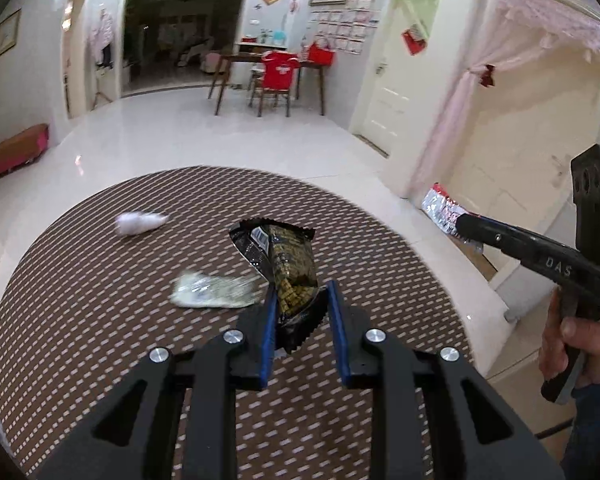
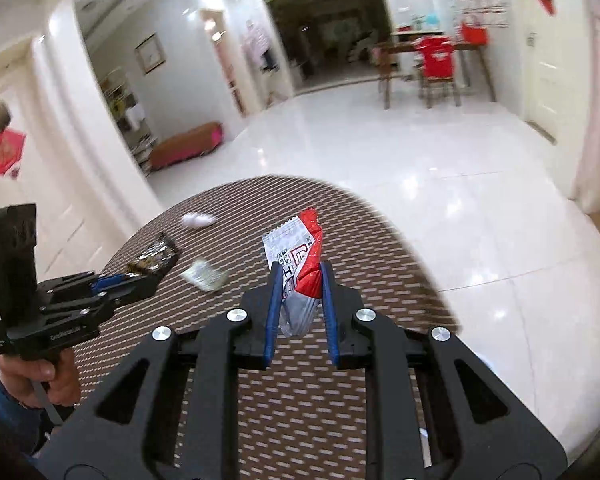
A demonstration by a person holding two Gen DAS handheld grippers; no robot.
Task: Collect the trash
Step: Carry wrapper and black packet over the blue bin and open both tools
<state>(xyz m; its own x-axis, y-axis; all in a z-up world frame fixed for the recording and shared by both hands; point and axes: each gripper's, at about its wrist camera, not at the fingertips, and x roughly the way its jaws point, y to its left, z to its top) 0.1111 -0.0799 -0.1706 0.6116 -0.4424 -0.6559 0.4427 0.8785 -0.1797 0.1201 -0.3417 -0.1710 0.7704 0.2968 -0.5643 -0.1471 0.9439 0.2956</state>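
Left gripper (image 1: 302,296) pinches black-and-gold crinkled snack wrapper (image 1: 288,264); right gripper (image 2: 300,284) pinches red-and-white foil wrapper (image 2: 300,264). Both lifted above round brown woven table (image 1: 80,300). Risk: thin foil slips out. White crumpled tissue (image 1: 138,222) and pale flat packet (image 1: 216,290) lie on table.

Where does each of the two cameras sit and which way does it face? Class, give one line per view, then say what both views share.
Left wrist: on the left gripper, facing forward over the round table into the room; it grips a black-and-gold wrapper; the right hand and right gripper show at right.
Right wrist: on the right gripper, facing forward likewise; it grips a red-and-white wrapper; the left hand shows at left.
Shared: table, white wad, pale packet, red chair.
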